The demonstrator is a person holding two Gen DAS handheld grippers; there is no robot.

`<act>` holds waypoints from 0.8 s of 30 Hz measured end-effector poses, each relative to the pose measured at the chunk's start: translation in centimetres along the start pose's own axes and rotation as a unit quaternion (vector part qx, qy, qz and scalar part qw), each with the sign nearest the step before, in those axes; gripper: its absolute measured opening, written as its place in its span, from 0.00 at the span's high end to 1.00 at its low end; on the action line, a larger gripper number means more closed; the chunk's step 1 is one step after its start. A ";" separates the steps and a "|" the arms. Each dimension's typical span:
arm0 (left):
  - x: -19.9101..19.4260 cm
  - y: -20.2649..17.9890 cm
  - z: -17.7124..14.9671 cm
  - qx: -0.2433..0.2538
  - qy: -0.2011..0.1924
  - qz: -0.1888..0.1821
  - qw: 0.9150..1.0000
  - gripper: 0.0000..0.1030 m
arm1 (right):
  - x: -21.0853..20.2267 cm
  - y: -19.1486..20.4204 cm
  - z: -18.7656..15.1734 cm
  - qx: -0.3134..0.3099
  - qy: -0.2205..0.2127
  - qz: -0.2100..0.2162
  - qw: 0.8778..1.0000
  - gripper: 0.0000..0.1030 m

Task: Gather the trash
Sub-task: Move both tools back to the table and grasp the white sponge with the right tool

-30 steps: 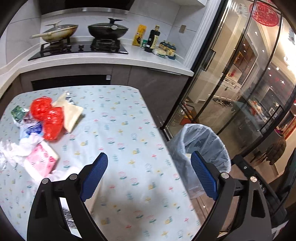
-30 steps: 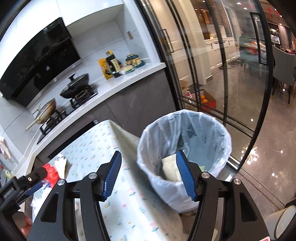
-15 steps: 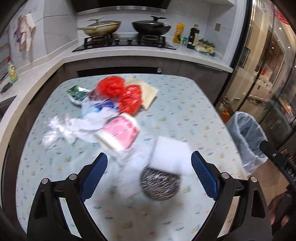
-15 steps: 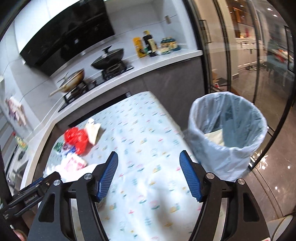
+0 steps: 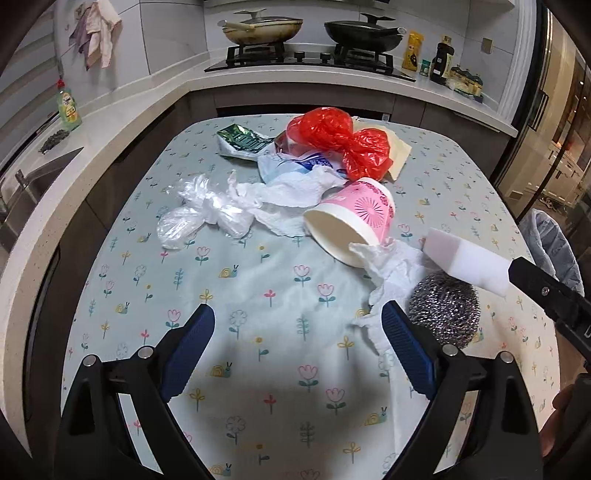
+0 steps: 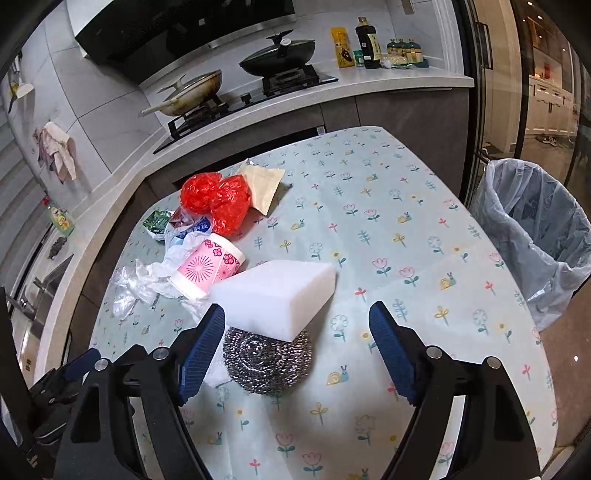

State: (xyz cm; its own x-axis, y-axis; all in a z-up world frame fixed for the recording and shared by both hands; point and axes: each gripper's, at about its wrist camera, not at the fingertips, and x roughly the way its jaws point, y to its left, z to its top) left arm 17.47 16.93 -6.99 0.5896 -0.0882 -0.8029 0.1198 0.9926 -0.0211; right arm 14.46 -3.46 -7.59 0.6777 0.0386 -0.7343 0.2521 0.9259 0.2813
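Trash lies on the flowered tablecloth (image 5: 280, 295): a red plastic bag (image 5: 340, 140) (image 6: 218, 199), a pink paper cup (image 5: 354, 218) (image 6: 207, 269) on its side, crumpled white tissue (image 5: 288, 192), clear plastic (image 5: 199, 214), a green wrapper (image 5: 240, 140), a white sponge block (image 6: 277, 295) (image 5: 465, 258) resting on a steel scourer (image 6: 266, 362) (image 5: 443, 314). My left gripper (image 5: 299, 347) is open and empty, left of the scourer. My right gripper (image 6: 295, 347) is open, its jaws on either side of the scourer and sponge, not touching them. The lined bin (image 6: 535, 236) stands off the table's right edge.
A tan paper packet (image 6: 266, 184) lies behind the red bag. The kitchen counter with a hob, pans (image 5: 262, 29) and bottles (image 6: 369, 44) runs behind the table. A sink counter with a green bottle (image 5: 68, 107) is on the left. Glass doors are on the right.
Both grippers have swung away from the bin to the trash on the table and come lower. The right gripper now straddles the sponge and scourer. Both stay open.
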 end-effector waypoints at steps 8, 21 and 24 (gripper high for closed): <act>1.1 1.1 -0.1 -0.013 0.014 0.004 1.000 0.15 | 2.4 2.3 -0.1 0.011 0.012 -0.037 0.999 0.19; 2.3 1.6 0.8 -0.021 0.019 0.014 1.000 0.15 | 5.5 3.1 0.3 0.008 0.029 -0.060 0.998 0.30; 2.4 1.0 0.8 -0.016 0.020 0.012 1.000 0.15 | 4.7 2.0 0.3 0.014 0.017 -0.058 0.998 0.31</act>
State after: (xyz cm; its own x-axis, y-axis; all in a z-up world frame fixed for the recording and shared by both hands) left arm 19.60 17.69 -8.45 0.5588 -0.0615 -0.8270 0.0802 0.9966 -0.0199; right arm 18.38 -1.57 -10.28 0.6194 -0.0553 -0.7831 0.3475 0.9138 0.2103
